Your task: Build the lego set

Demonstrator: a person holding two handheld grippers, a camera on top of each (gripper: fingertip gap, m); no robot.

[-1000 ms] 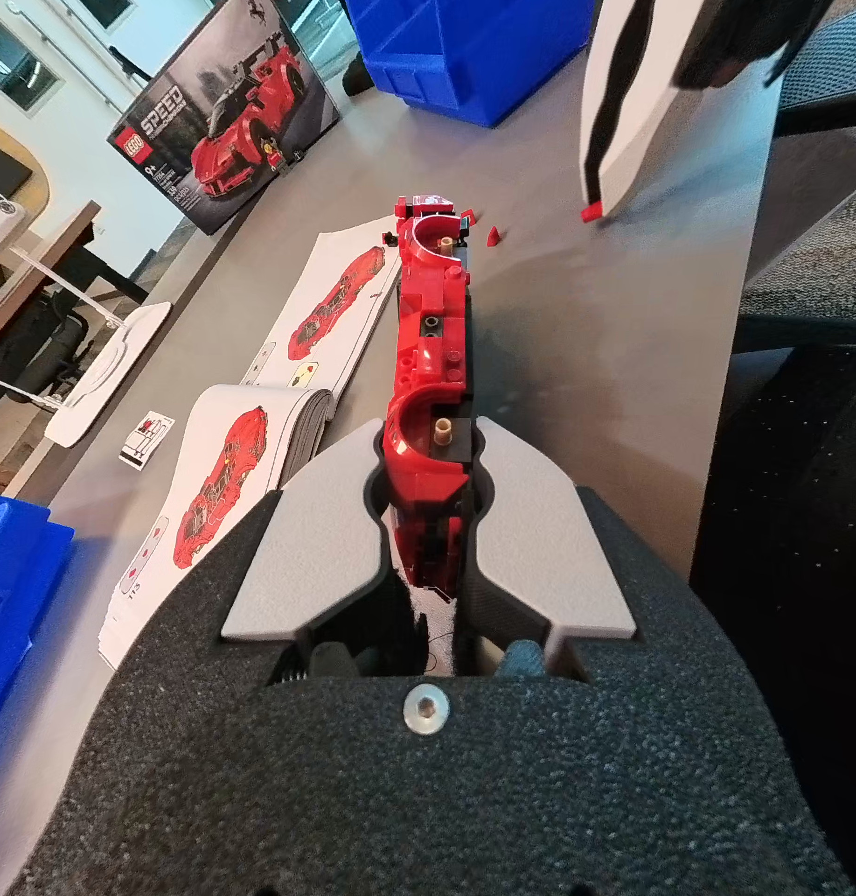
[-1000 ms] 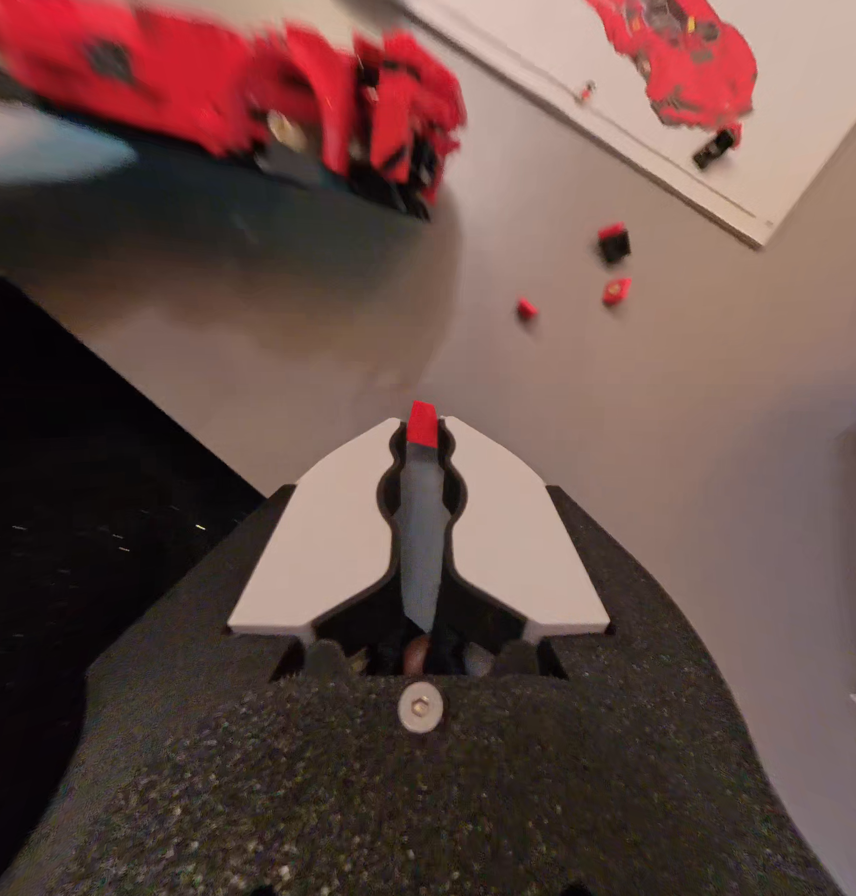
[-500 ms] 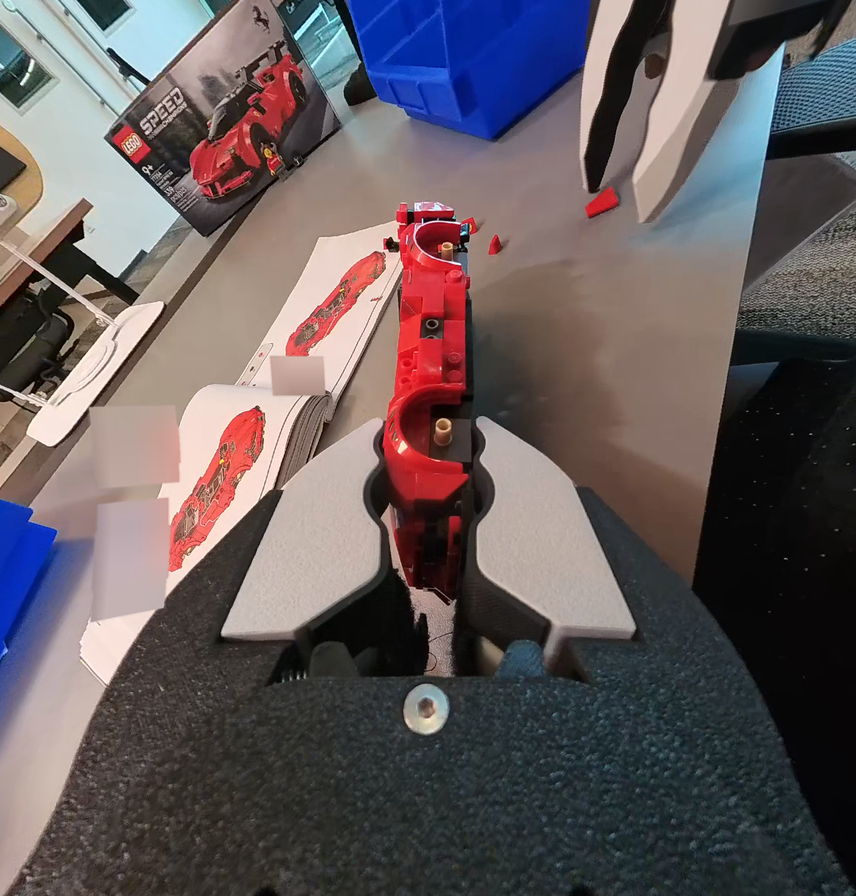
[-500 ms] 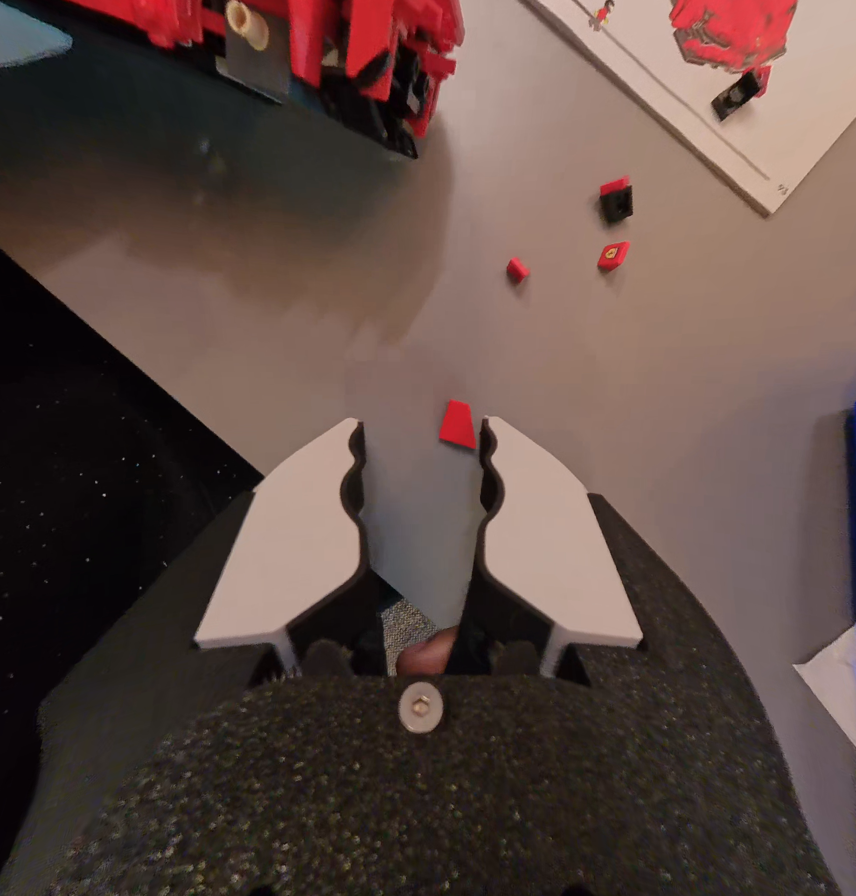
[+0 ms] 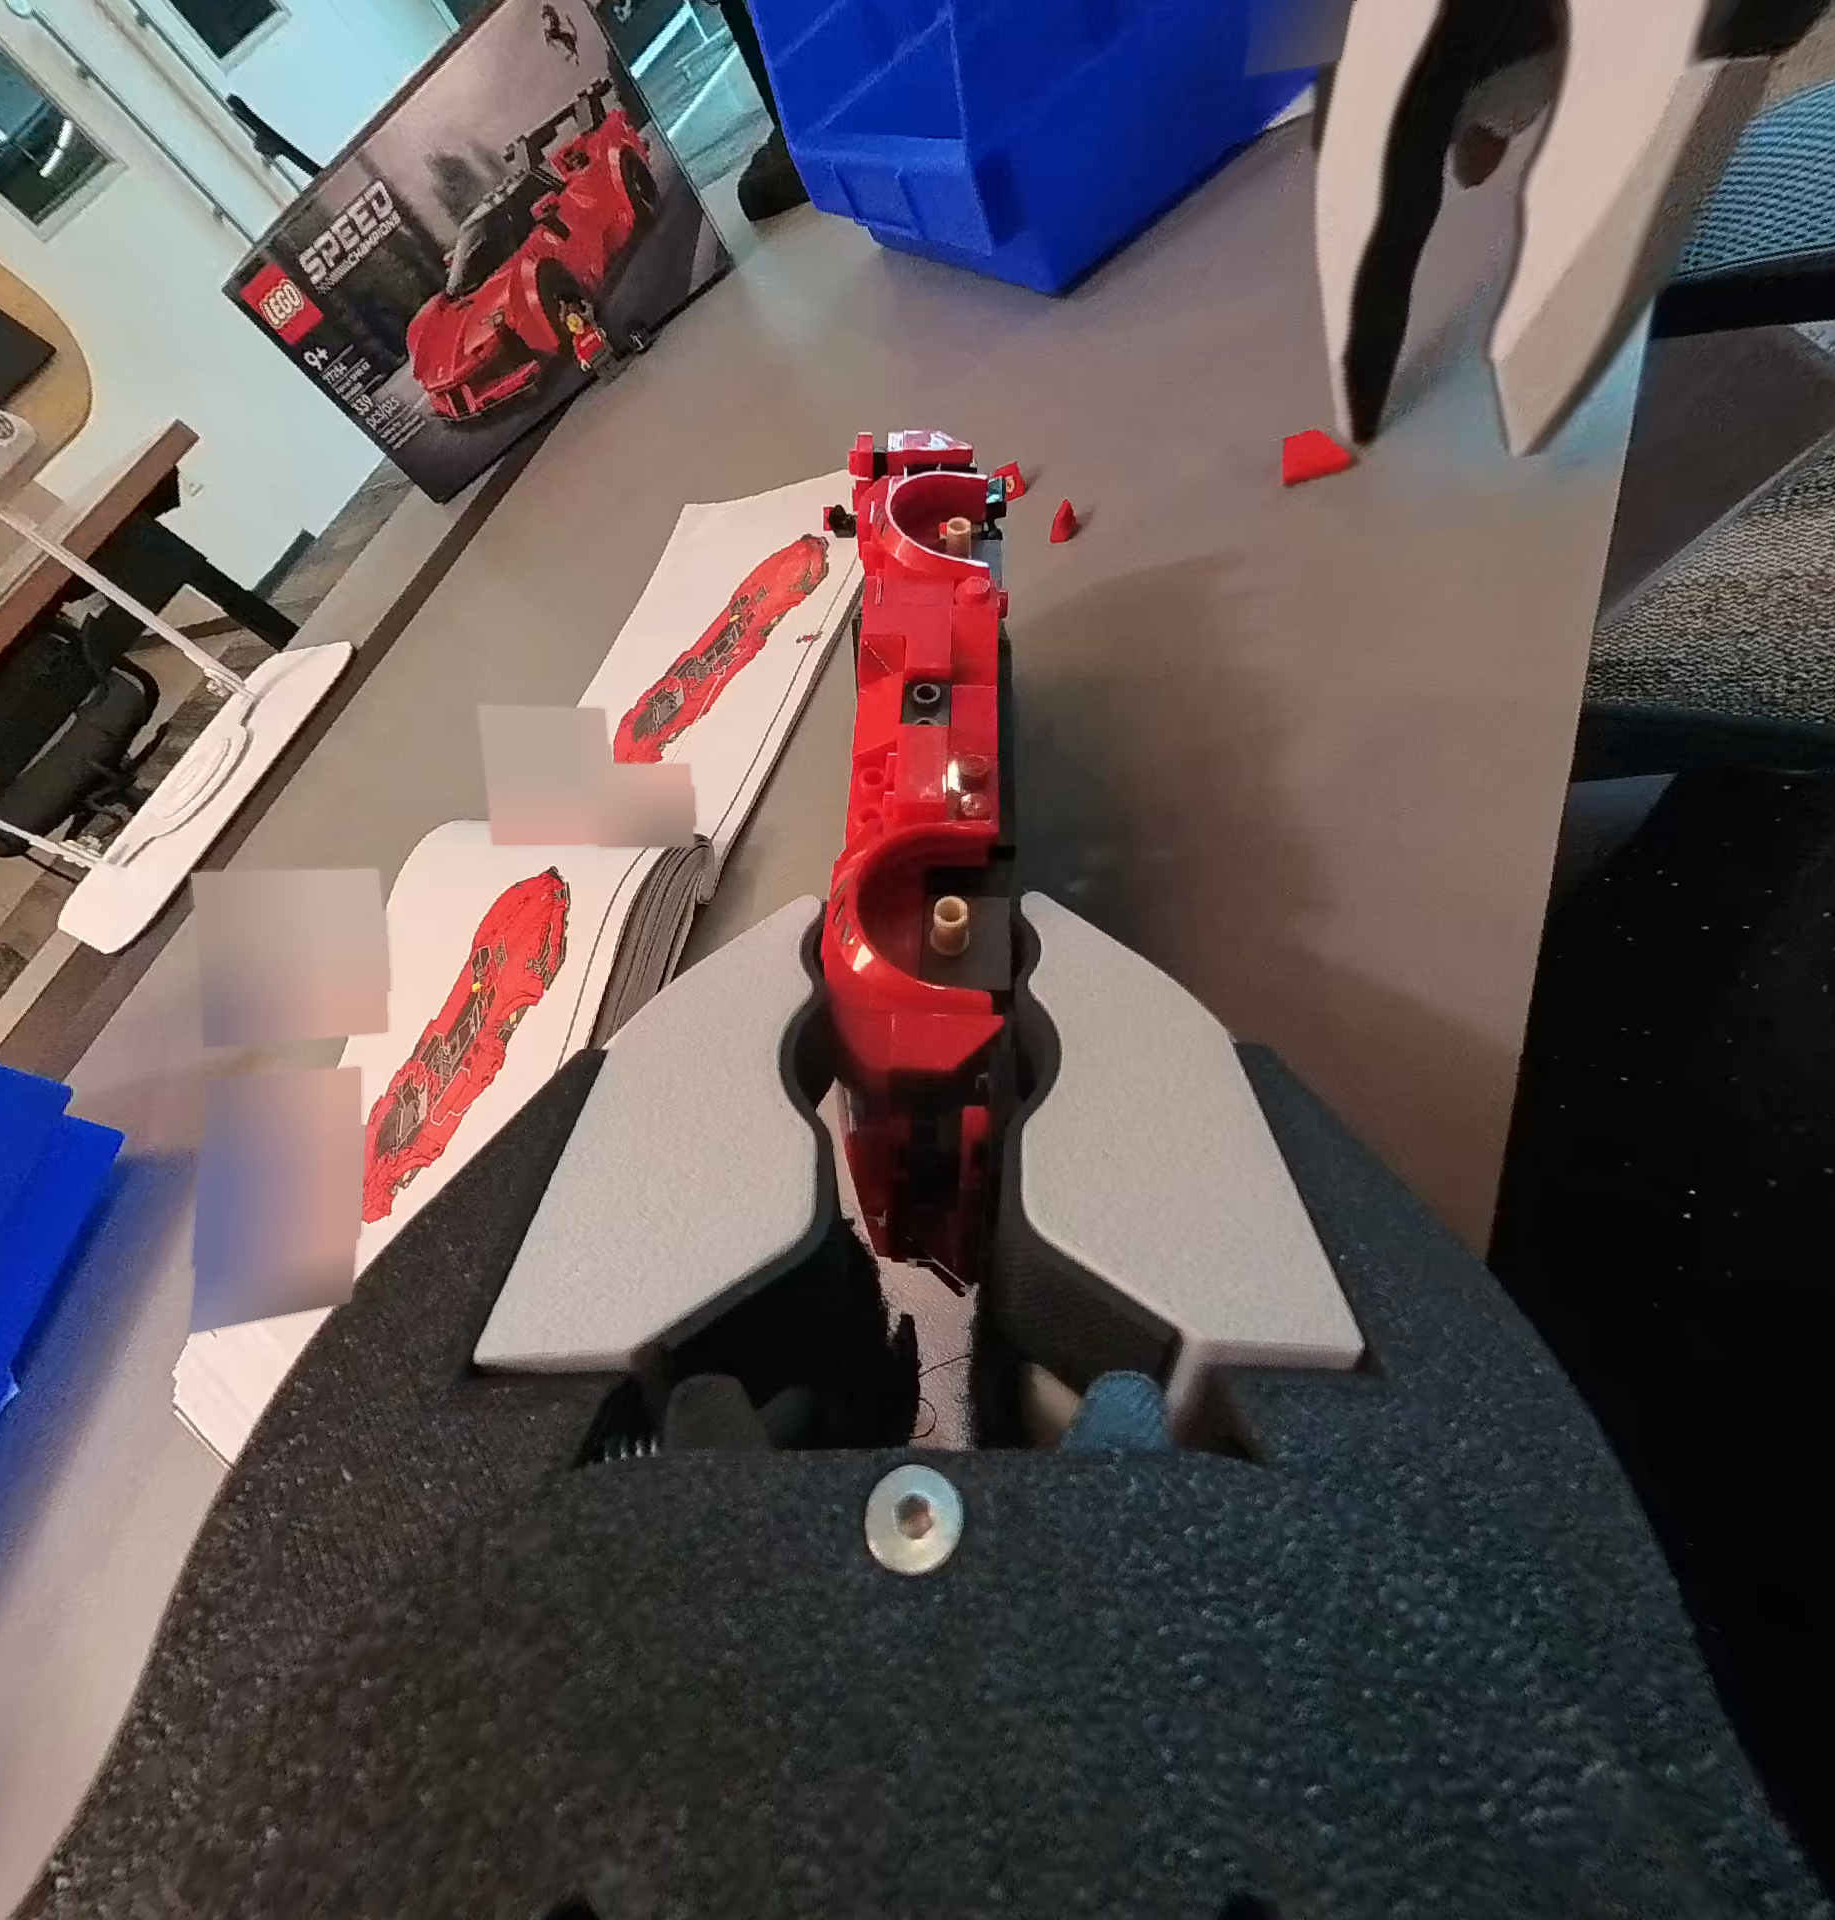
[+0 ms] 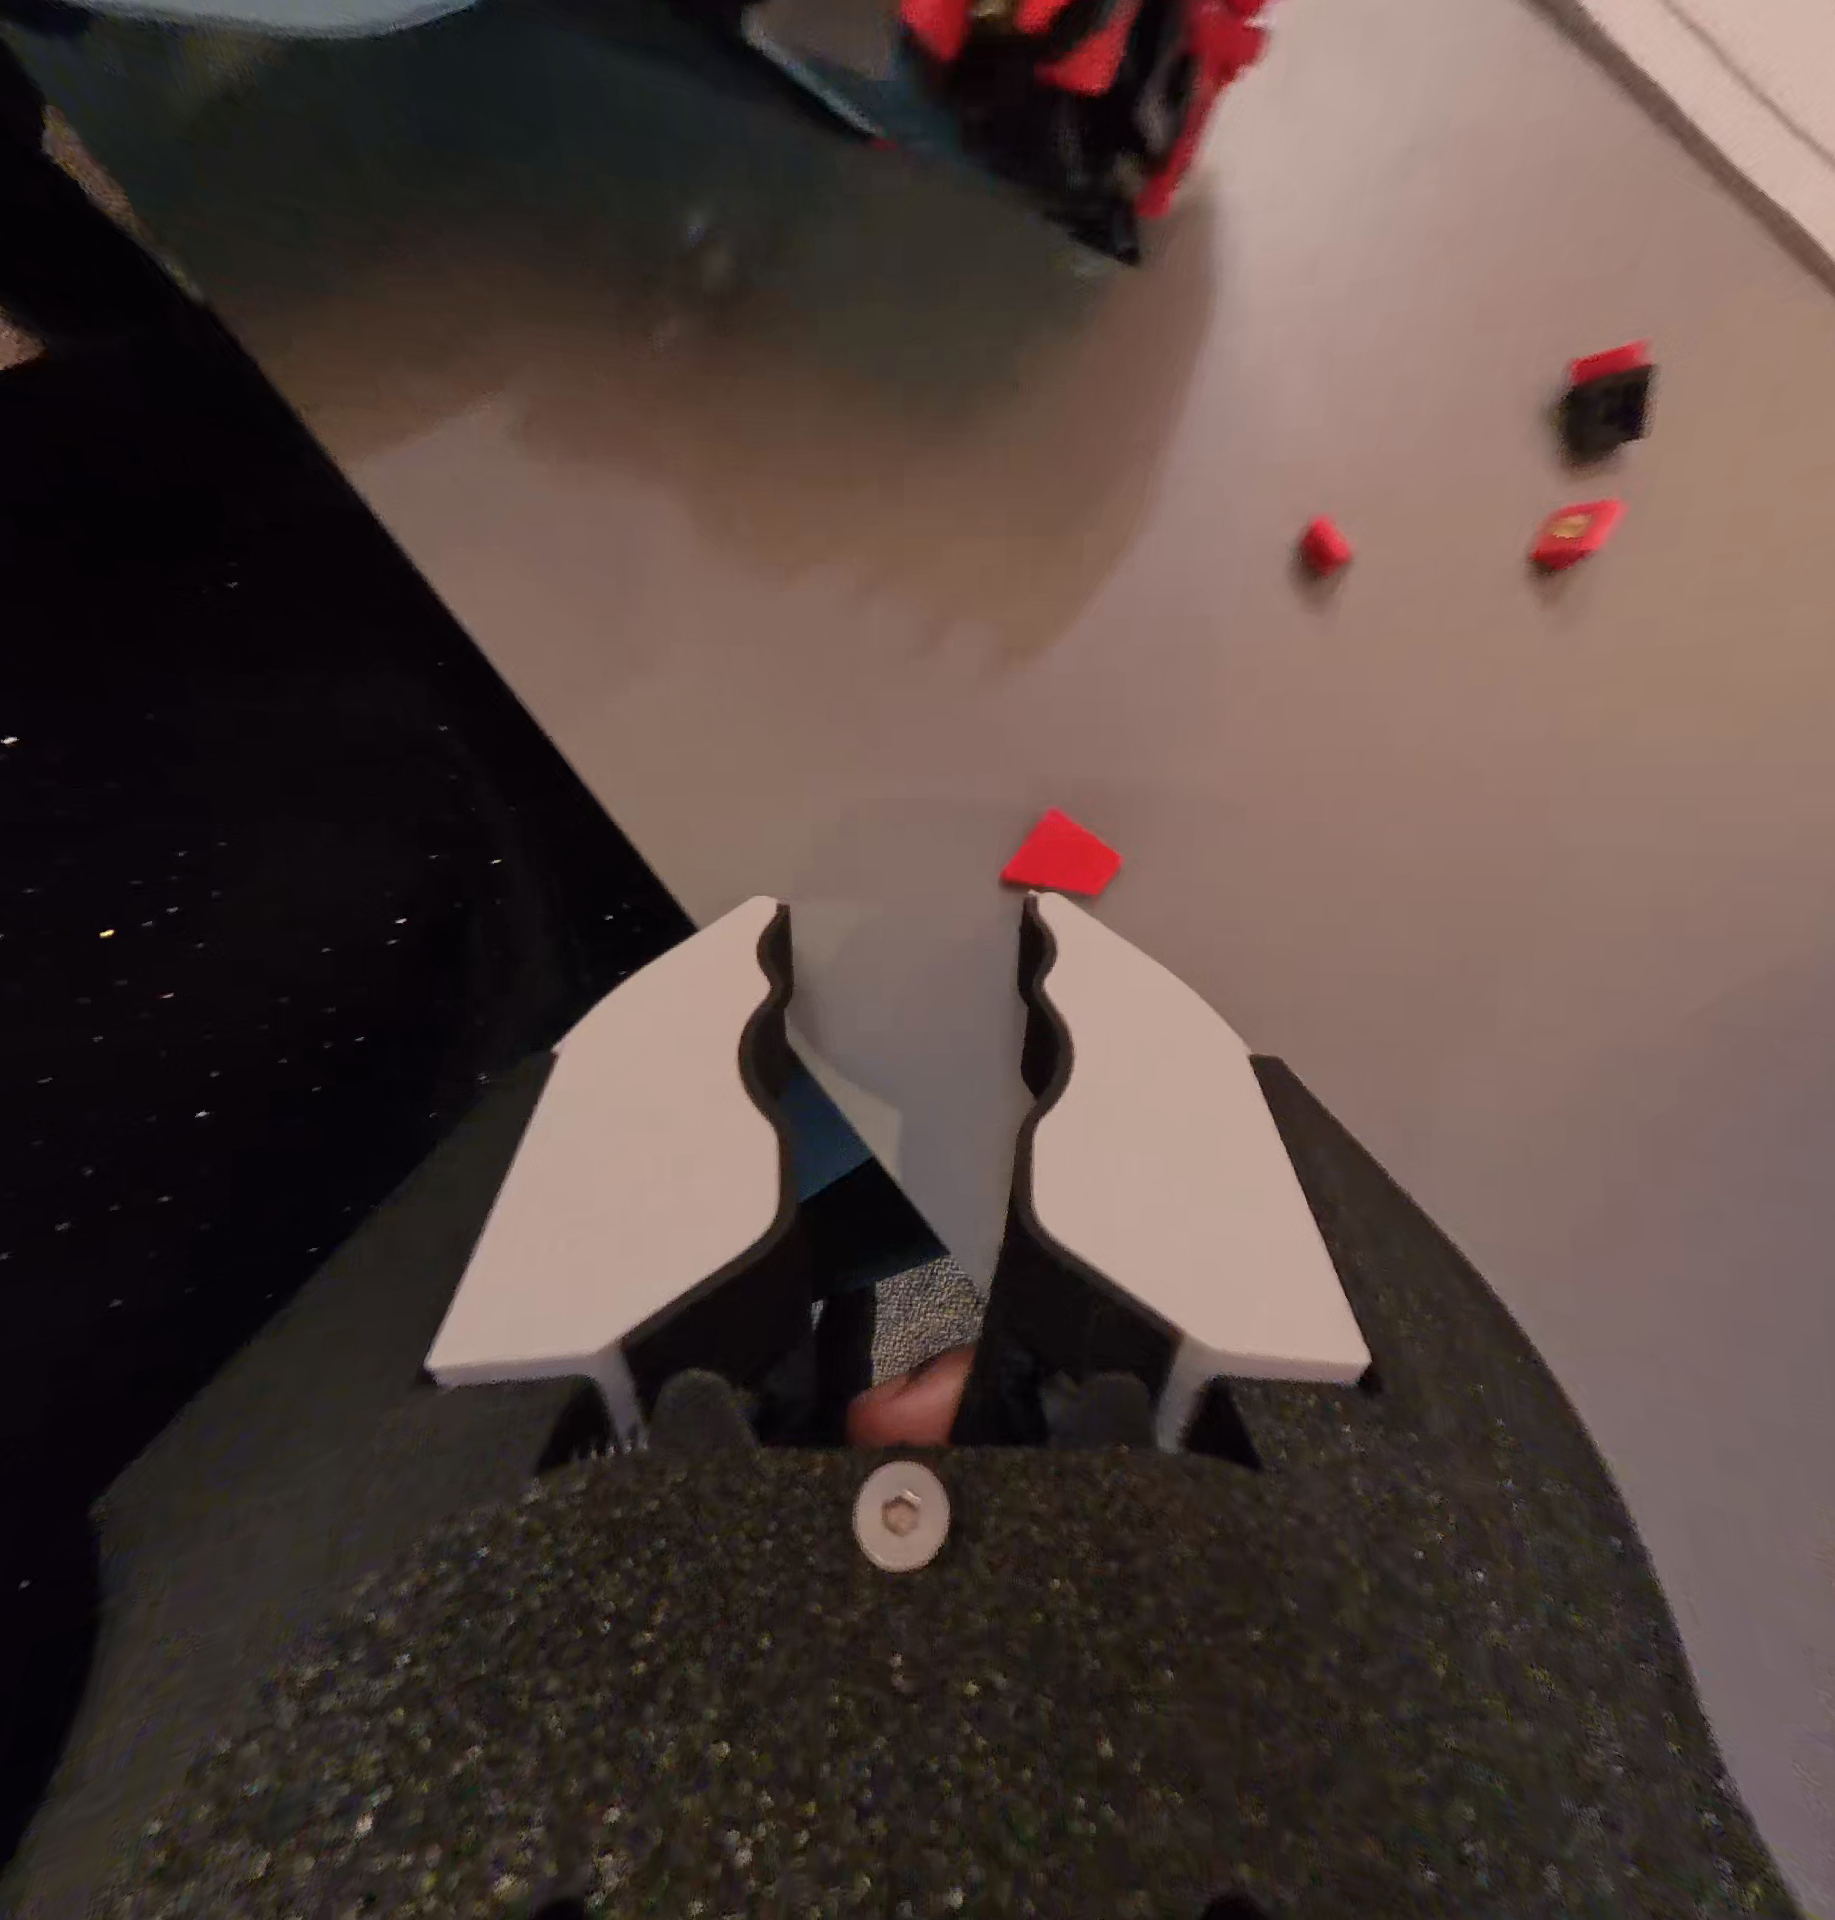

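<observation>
My left gripper [image 5: 918,925] is shut on the red lego car body [image 5: 923,727], holding it on its side, lengthways away from me, above the grey table [image 5: 1256,727]. Both pads press its near end by the wheel arch. My right gripper [image 6: 905,914] is open and empty, low over the table. A small red wedge tile [image 6: 1060,854] lies flat on the table just past its right fingertip [image 6: 1043,920]. In the left wrist view the right gripper [image 5: 1443,431] hangs at the top right, with the wedge tile [image 5: 1313,457] beside its left tip.
The open instruction booklet [image 5: 539,987] lies left of the car body, the set's box [image 5: 477,281] and a blue bin [image 5: 996,135] behind. Small red and black loose pieces [image 6: 1599,400] [image 6: 1323,545] [image 6: 1573,532] lie beyond the wedge. The table edge and dark floor [image 6: 217,831] are left of my right gripper. About 15 cm separates my left fingertips from my right.
My right gripper held the red wedge tile at its tips, then opened and let it drop onto the table; it has since shifted left so the tile lies off its right tip. The left gripper kept its hold.
</observation>
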